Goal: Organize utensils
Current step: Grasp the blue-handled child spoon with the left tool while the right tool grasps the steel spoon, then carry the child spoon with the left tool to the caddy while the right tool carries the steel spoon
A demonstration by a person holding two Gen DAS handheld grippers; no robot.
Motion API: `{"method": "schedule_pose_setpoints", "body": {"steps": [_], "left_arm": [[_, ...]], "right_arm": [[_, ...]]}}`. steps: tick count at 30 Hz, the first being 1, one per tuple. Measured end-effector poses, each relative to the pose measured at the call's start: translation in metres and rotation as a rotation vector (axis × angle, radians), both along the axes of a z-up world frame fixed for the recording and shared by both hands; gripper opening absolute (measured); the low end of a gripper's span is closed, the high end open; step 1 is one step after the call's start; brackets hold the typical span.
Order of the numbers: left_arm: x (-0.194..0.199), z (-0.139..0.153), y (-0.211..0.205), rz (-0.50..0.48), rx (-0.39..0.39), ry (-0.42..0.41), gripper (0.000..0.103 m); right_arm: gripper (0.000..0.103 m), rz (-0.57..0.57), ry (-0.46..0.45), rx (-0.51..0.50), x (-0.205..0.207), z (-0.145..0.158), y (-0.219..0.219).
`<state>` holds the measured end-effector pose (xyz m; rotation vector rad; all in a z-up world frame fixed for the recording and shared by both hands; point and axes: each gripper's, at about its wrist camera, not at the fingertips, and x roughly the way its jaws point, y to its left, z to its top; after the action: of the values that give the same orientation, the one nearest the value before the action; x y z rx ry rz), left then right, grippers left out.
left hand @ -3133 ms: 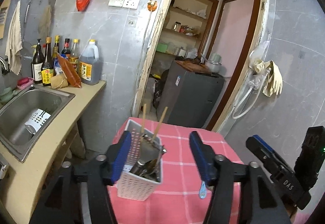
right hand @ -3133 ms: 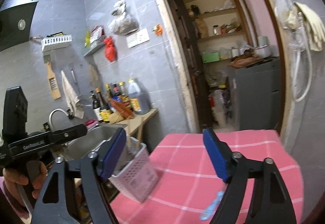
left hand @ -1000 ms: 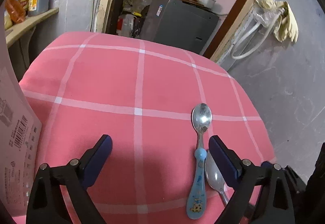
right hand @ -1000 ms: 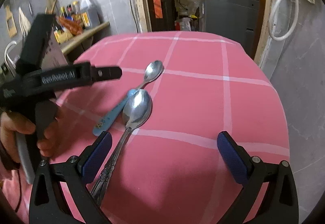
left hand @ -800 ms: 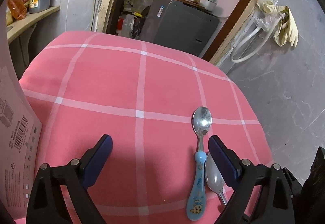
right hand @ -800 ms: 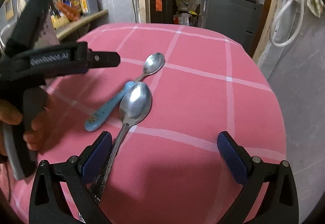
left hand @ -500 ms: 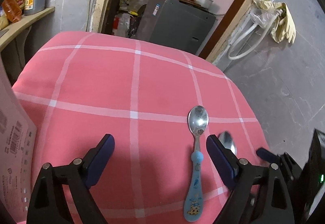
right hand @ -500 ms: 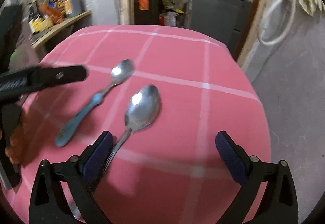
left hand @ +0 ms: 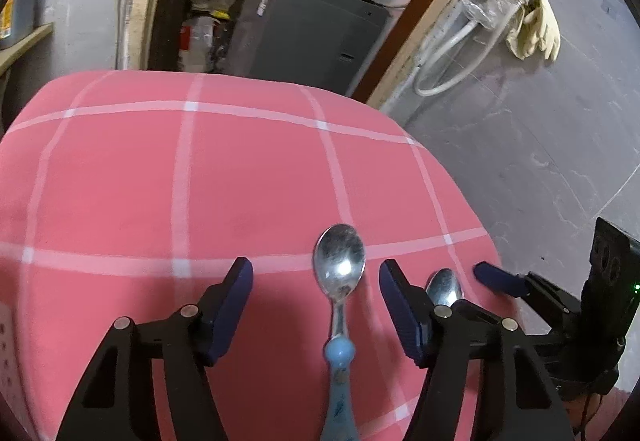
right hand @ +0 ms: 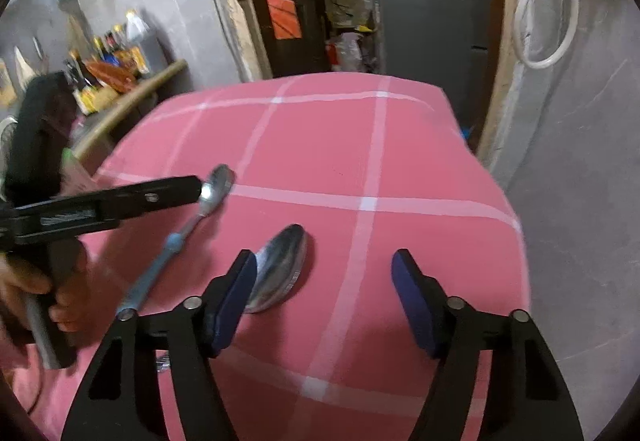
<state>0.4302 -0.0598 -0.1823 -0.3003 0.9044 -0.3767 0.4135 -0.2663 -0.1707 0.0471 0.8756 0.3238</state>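
Right now both grippers hang spread wide over the pink checked tablecloth [left hand: 120, 169], the left gripper [left hand: 316, 305] straddling the blue-handled spoon [left hand: 339, 305] and the right gripper [right hand: 324, 293] beside the steel spoon [right hand: 280, 269], so the pick-up seems at hand, each needing to drop and pinch.

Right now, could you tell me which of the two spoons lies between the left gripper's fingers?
The blue-handled spoon: it lies between the open left gripper's fingers, bowl pointing away. The all-metal spoon lies outside them, nearer the right gripper.
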Motion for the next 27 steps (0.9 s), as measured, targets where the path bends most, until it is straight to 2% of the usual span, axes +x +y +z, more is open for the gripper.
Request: {"method": "schedule_pose_setpoints", "body": {"steps": [3, 5, 7, 10, 12, 17, 21, 25, 27], "left_arm": [[0.008, -0.001, -0.001, -0.009, -0.031, 0.011, 0.052], [0.013, -0.003, -0.004, -0.016, -0.02, -0.002, 0.041], [0.018, -0.003, -0.011, -0.04, 0.011, -0.02, 0.039], [0.022, -0.002, -0.019, -0.093, 0.042, -0.028, 0.039], [0.024, -0.001, -0.019, -0.116, 0.051, -0.031, 0.039], [0.028, -0.003, -0.008, -0.114, 0.013, 0.002, 0.022], [0.029, -0.004, -0.009, -0.118, 0.007, 0.016, 0.021], [0.029, -0.005, -0.008, -0.107, 0.006, 0.04, 0.013], [0.026, -0.005, -0.007, -0.1, 0.007, 0.05, 0.01]], "right_arm": [[0.056, 0.02, 0.015, 0.093, 0.004, -0.005, -0.007], [0.052, 0.023, 0.023, 0.148, 0.007, -0.009, -0.011], [0.044, 0.018, 0.037, 0.206, 0.01, -0.013, -0.016], [0.041, 0.027, 0.048, 0.265, 0.012, -0.02, -0.02], [0.041, 0.046, 0.05, 0.286, 0.012, -0.022, -0.019], [0.027, 0.13, 0.086, 0.297, 0.015, -0.033, -0.007], [0.016, 0.136, 0.108, 0.323, 0.021, -0.041, -0.004], [0.007, 0.115, 0.126, 0.347, 0.024, -0.046, -0.007], [0.007, 0.112, 0.13, 0.352, 0.024, -0.047, -0.006]]}}
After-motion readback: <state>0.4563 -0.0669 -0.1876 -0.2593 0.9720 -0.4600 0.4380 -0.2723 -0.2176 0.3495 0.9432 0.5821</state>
